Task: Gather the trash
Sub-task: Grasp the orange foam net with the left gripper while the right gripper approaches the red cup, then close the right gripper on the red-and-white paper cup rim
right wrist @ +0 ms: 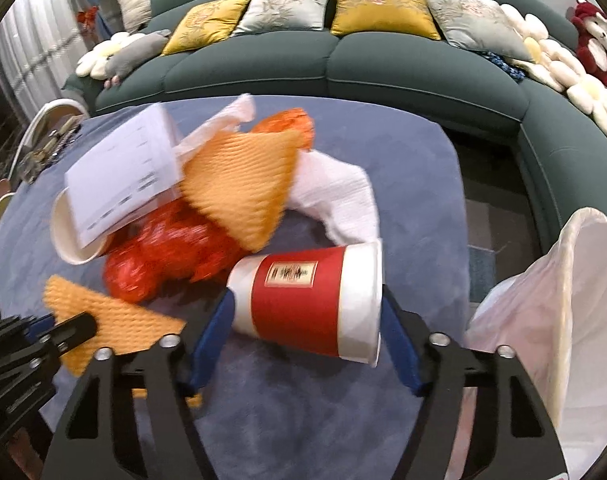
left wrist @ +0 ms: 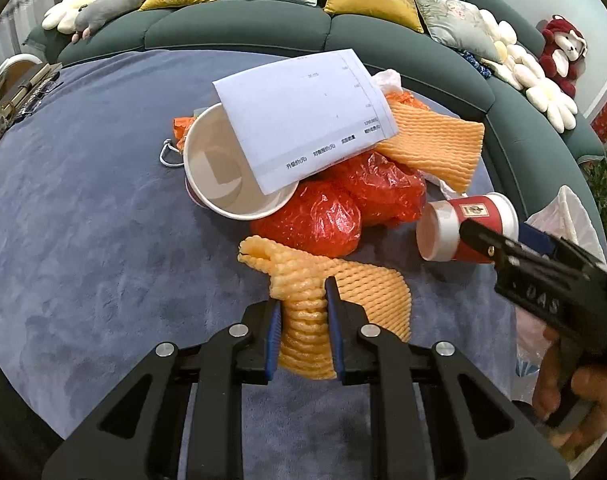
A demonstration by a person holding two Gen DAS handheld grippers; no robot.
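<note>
My left gripper [left wrist: 303,300] is shut on an orange foam net [left wrist: 355,280], which hangs bunched between the blue pads just above the blue tablecloth [left wrist: 83,200]. In the right wrist view the same net [right wrist: 123,320] shows at lower left. A red and white paper cup [right wrist: 299,300] lies on its side between the pads of my right gripper [right wrist: 306,300]. One pad presses on the cup's base and the other on its rim. The left wrist view shows that cup [left wrist: 455,228] with a right finger across it.
A trash pile sits mid-table: a big white paper cup [left wrist: 223,176], a printed sheet [left wrist: 303,120], a red plastic bag [left wrist: 343,208], a second foam net [left wrist: 435,140] and a white tissue [right wrist: 335,188]. A white bag [right wrist: 543,300] stands open at right. A green sofa [left wrist: 243,28] curves behind.
</note>
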